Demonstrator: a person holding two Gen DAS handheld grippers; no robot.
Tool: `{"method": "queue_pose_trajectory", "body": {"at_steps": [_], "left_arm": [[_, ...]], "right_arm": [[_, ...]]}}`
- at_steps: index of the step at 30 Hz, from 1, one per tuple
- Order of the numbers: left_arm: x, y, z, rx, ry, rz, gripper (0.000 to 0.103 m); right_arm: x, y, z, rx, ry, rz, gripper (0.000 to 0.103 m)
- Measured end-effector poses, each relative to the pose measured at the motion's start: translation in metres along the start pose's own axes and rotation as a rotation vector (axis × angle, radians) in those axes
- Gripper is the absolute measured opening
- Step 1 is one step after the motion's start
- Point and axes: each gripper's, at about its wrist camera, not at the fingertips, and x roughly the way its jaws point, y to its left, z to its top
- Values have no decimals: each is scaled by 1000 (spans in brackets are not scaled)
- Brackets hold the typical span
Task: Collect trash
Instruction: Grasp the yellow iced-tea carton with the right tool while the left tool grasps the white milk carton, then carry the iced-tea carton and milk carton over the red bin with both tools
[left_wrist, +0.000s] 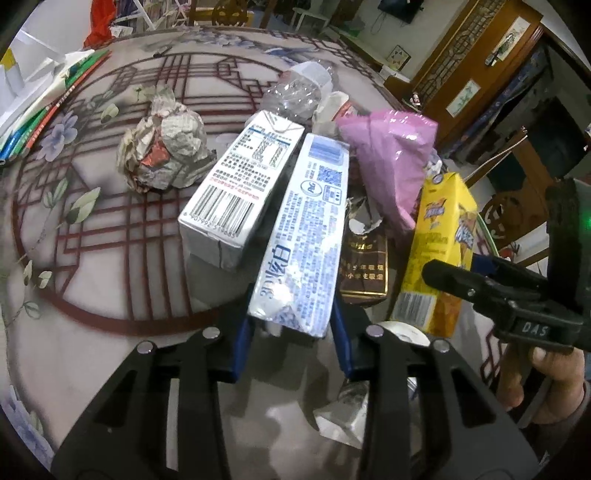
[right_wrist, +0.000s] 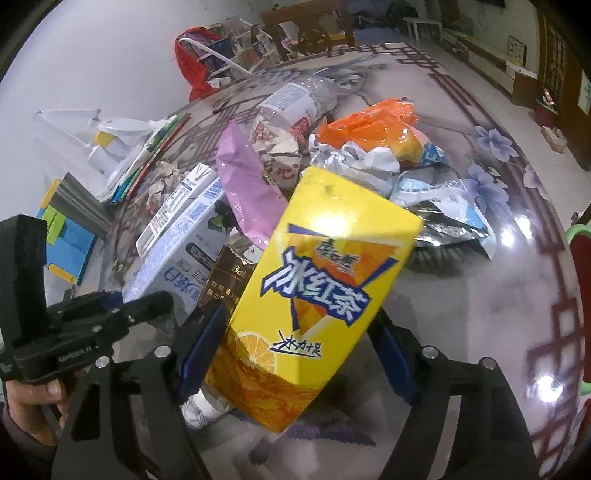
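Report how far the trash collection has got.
Done: nothing visibly binned; no bin shows. In hand: the left gripper grips the blue-and-white carton, and the right gripper grips the yellow tea carton. Left on the table: crumpled newspaper, second white carton, pink bag, plastic bottle, orange wrapper, brown box.

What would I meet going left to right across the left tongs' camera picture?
Stack of books → crumpled newspaper ball → white milk carton → blue-printed box → pink bag → yellow iced tea carton → right tongs.
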Motion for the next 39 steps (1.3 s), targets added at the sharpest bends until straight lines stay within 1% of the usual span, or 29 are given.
{"method": "queue_pose_trajectory", "body": {"at_steps": [2,9,14,21,25,30,36,39], "left_arm": [[-5,-2,0,11,-11,7,35],[-23,-8,-6,39,-46,48,34],[-32,-11,-14,38,-69,51,34],[-53,-19,-19,41,-127,58,33],[-68,-30,-14,62,-167,59,33],[-77,-44,-2,82,-194,46,33],[-78,-73,9,132,-209,21,33],[-71,-90,15,161,-204,3,33]], "right_arm": [[-4,-1,-3,-2,-8,0,70],[-16,-2,-7,-16,-29,-6,70],[-25,2,-12,-56,-56,-20,70],[-40,-8,-12,-27,-91,4,69],[-48,-12,-10,-12,-108,20,69],[-59,-14,-6,-7,-137,26,69],[-74,-32,-6,20,-169,13,69],[-82,-44,-7,40,-183,2,69]]}}
